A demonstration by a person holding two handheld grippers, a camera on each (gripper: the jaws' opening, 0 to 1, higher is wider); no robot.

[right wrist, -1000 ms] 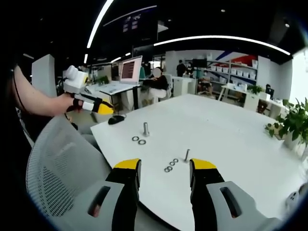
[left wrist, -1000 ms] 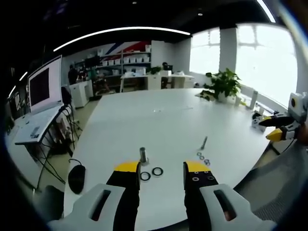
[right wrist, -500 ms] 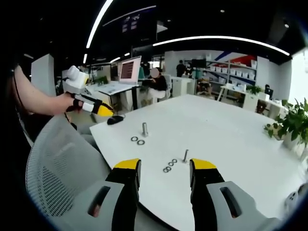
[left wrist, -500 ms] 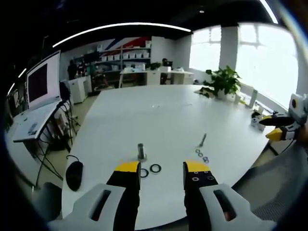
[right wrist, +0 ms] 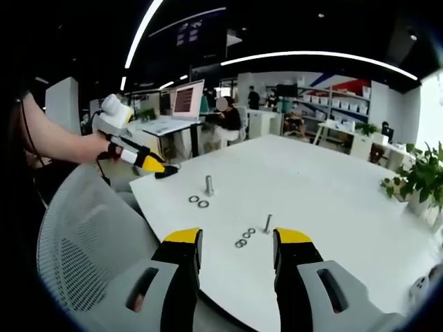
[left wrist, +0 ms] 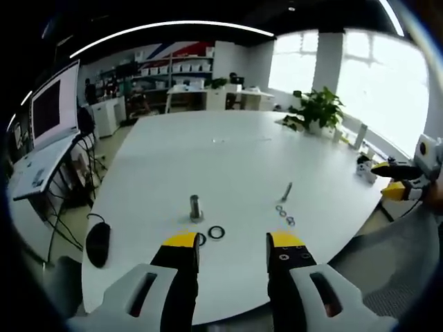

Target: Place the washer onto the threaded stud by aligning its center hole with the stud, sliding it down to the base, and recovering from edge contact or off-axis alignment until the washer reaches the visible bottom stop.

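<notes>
L gripper [left wrist: 226, 242] w/ yellow-tipped black jaws hangs spread and empty, as does R gripper [right wrist: 235, 238]. Just past L's jaws, two dark flat ring washers [left wrist: 217, 232] lie on the round white table [left wrist: 228, 152], beside the short upright grey threaded stud [left wrist: 195, 206]. Farther right: a thin bolt [left wrist: 286, 191] w/ small washers [left wrist: 284, 214]. Risk: flat washer hard to pinch, may skid or tilt on threads.

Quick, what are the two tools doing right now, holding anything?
Left tool: open, holding nothing.
Right tool: open, holding nothing.
</notes>
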